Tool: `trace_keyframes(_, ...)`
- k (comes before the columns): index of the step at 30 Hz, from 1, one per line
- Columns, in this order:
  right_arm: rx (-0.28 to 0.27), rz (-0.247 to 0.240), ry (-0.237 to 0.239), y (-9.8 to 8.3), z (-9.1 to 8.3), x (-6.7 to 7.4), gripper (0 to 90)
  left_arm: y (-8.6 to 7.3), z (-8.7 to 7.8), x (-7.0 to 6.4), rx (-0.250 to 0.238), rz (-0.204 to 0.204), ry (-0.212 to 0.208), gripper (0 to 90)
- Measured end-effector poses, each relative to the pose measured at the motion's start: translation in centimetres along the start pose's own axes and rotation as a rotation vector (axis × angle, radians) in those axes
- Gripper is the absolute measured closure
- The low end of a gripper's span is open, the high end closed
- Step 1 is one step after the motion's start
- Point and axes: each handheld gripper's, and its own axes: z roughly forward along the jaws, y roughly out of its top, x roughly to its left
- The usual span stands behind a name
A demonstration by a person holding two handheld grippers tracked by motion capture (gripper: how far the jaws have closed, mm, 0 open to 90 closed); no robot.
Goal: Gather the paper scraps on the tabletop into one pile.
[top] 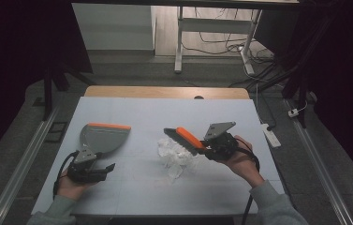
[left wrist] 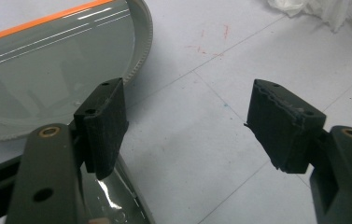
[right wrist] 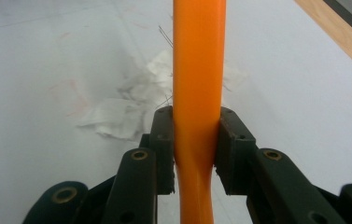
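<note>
A grey dustpan [top: 103, 137] with an orange front lip lies on the left of the white table; in the left gripper view the dustpan [left wrist: 47, 70] fills the upper left. My left gripper [top: 105, 165] sits just in front of the pan near its handle, jaws open and empty [left wrist: 187, 126]. My right gripper [top: 201, 149] is shut on the orange handle of a hand brush [top: 186, 138], whose dark bristles point left over crumpled white paper [top: 174, 154]. The handle [right wrist: 197, 70] runs straight up between the jaws [right wrist: 196, 140], with the paper [right wrist: 117, 116] behind it.
The white table top [top: 141, 197] has a bare wooden strip [top: 165, 92] along its far edge. Faint red marks [left wrist: 211, 44] dot the surface. Beyond stand a desk frame [top: 179, 47] and floor cables; a power strip [top: 271, 133] lies right of the table.
</note>
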Motion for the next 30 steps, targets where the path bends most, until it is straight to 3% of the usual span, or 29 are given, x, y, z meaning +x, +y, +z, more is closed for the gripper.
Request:
trace_keyframes(6,0.043,0.082,-0.058,-0.5,1.1,-1.4,70.5,0.0,0.0,0.0,0.001,-0.002,0.0,29.6)
trace_keyframes(14,0.116,0.122,-0.09,1.2,4.6,-4.9,70.5,0.1,0.2,-0.1,0.005,0.005,0.0,29.6)
trace_keyframes(19,0.158,0.088,-0.104,3.7,8.3,-6.5,70.5,0.0,0.2,0.0,0.005,0.005,-0.001,29.6)
trace_keyframes(24,0.207,0.015,-0.119,6.1,11.2,-6.6,70.5,-0.1,0.1,0.1,0.001,0.0,-0.001,29.6)
trace_keyframes(27,0.243,-0.029,-0.076,6.3,12.2,-5.9,70.6,-0.2,0.0,0.1,-0.001,-0.001,-0.003,29.6)
trace_keyframes(30,0.236,-0.026,-0.033,6.1,12.1,-5.2,70.6,-0.2,0.0,0.2,-0.002,-0.004,-0.002,29.7)
